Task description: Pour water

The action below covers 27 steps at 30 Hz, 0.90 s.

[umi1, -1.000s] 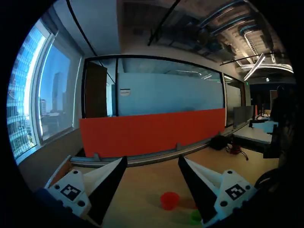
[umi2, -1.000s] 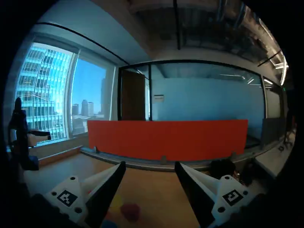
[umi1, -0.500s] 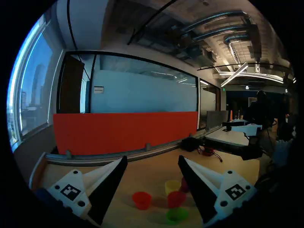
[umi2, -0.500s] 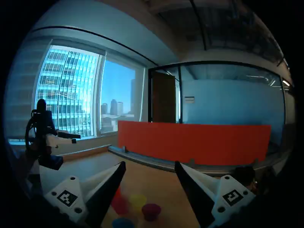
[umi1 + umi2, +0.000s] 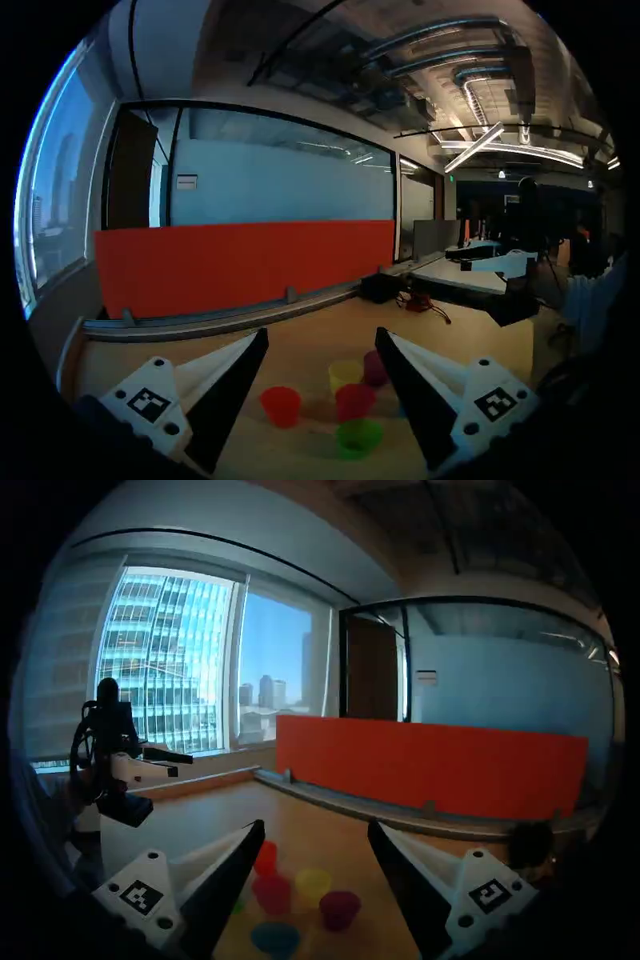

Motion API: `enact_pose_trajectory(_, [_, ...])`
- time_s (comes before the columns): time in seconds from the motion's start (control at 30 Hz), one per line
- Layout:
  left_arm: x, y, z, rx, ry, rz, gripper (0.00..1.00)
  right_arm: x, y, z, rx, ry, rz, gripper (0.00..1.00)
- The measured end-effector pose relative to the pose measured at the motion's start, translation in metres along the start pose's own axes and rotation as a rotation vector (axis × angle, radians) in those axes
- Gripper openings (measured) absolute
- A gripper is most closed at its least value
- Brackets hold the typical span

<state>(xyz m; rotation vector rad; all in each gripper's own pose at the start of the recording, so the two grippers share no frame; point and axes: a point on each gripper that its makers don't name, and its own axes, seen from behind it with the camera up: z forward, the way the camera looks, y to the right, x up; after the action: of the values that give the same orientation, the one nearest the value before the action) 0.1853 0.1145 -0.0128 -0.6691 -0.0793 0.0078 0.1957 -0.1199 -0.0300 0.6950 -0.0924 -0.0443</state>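
Several small plastic cups stand clustered on the wooden table (image 5: 320, 320). In the left gripper view I see an orange-red cup (image 5: 282, 404), a yellow cup (image 5: 346, 374), a magenta cup (image 5: 374, 366), a red cup (image 5: 354, 400) and a green cup (image 5: 358, 438). My left gripper (image 5: 320, 332) is open above them, holding nothing. In the right gripper view the orange-red cup (image 5: 266, 856), red cup (image 5: 273, 894), yellow cup (image 5: 313, 884), magenta cup (image 5: 339, 908) and a blue cup (image 5: 274, 938) lie below my right gripper (image 5: 314, 824), which is open with nothing in it. The left gripper (image 5: 132, 760) appears at the far left.
An orange partition (image 5: 240, 260) on a metal rail runs along the table's far edge. A black bundle with red cable (image 5: 400, 296) lies at the back right. The right gripper (image 5: 500, 268) and a person's sleeve (image 5: 592, 304) are at the right. Tall windows (image 5: 168, 672) are on the left.
The left view has swung right and the right view left. The cup cluster has come further into both views and sits between the fingers. Both grippers stay open.
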Motion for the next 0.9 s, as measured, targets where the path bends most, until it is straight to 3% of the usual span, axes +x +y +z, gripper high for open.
enact_pose_trajectory(0.37, [-0.051,0.013,0.006,-0.07,-0.08,-0.018,1.0,-0.052,-0.019,-0.002,0.088,-0.09,0.011,1.0])
enact_pose_trajectory(0.6, [-0.086,0.014,0.013,-0.09,-0.113,0.006,1.0,-0.083,-0.028,-0.001,0.127,-0.139,0.011,1.0])
enact_pose_trajectory(0.9, [-0.133,0.026,0.013,-0.143,-0.19,0.026,1.0,-0.137,-0.044,-0.002,0.18,-0.229,0.008,1.0])
